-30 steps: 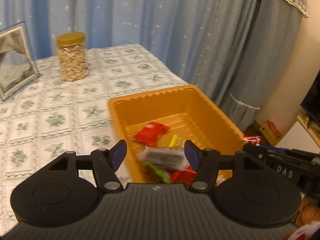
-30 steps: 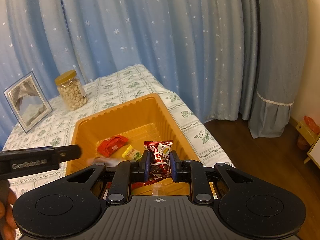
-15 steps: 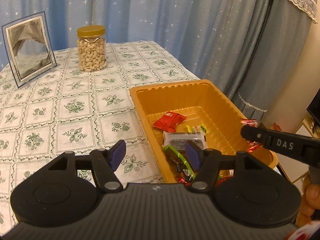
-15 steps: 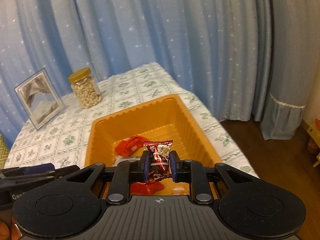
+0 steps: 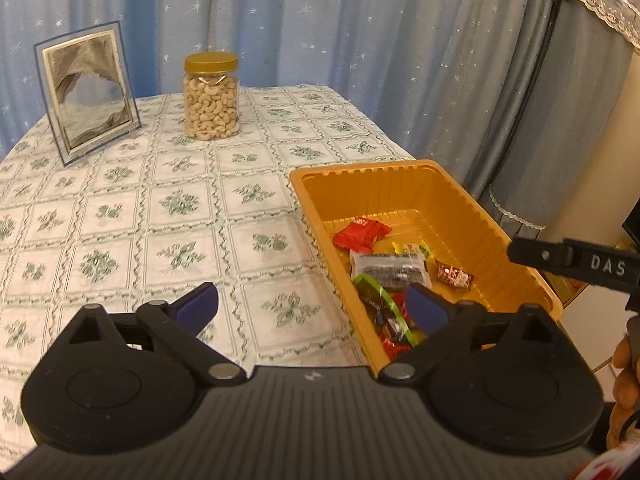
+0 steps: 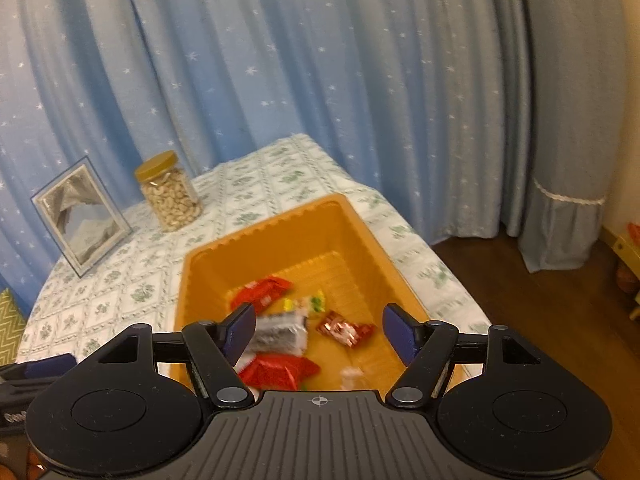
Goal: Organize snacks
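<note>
An orange tray (image 5: 492,216) (image 6: 360,228) sits at the table's right edge with several wrapped snacks in it: a red packet (image 5: 360,234), a silver-and-black packet (image 5: 388,270), a green-edged one (image 5: 376,300). A small red-and-silver candy (image 5: 454,274) (image 6: 346,330) lies on the tray floor. My right gripper (image 6: 320,334) hangs over the tray, its jaws opening, nothing pressed between them. My left gripper (image 5: 312,308) is above the tablecloth beside the tray's left wall, jaws opening wide and empty. The right gripper's finger (image 5: 560,260) shows at the right of the left wrist view.
A jar of cashews (image 5: 211,96) and a framed picture (image 5: 88,88) stand at the back of the patterned tablecloth (image 5: 120,208). Blue curtains hang behind. The table drops off to a wooden floor (image 6: 520,280) on the right. A person's hand (image 5: 624,392) holds the right gripper.
The right gripper let go of the red-and-silver candy, which now lies in the tray. The left gripper moved left away from the tray and spread its jaws wider.
</note>
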The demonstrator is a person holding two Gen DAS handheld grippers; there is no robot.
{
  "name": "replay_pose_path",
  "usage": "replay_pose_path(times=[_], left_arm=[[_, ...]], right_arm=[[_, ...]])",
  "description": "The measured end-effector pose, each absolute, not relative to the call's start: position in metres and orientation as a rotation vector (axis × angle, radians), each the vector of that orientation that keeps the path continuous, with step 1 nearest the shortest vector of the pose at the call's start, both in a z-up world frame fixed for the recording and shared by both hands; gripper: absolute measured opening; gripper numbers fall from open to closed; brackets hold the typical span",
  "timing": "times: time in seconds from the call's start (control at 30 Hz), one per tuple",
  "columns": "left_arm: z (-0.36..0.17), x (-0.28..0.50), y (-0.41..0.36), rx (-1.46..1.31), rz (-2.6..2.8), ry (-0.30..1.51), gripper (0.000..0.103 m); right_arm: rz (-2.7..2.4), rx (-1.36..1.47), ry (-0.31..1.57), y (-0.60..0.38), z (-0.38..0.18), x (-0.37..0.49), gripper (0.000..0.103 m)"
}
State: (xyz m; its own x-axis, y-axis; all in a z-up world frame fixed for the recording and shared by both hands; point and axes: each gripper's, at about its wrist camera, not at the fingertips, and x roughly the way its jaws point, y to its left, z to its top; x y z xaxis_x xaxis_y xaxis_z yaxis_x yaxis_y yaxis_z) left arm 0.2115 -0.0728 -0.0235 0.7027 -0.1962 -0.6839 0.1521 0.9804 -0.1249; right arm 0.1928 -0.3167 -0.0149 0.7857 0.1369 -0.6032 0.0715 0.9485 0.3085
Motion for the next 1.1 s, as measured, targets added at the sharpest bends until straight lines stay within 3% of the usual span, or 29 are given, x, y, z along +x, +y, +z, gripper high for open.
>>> replay_pose_path(times=[0.3, 1.1], left_arm=[[-0.01, 0.172, -0.06, -0.087, -0.17, 0.785, 0.103], [0.032, 0.065, -0.056, -0.117, -0.092, 0.759, 0.103]], right_arm=[[0.003, 0.304, 0.707, -0.317, -0.006, 0.149, 0.08], [0.05, 0.152, 0.75, -0.283, 0.033, 0.05, 0.081]])
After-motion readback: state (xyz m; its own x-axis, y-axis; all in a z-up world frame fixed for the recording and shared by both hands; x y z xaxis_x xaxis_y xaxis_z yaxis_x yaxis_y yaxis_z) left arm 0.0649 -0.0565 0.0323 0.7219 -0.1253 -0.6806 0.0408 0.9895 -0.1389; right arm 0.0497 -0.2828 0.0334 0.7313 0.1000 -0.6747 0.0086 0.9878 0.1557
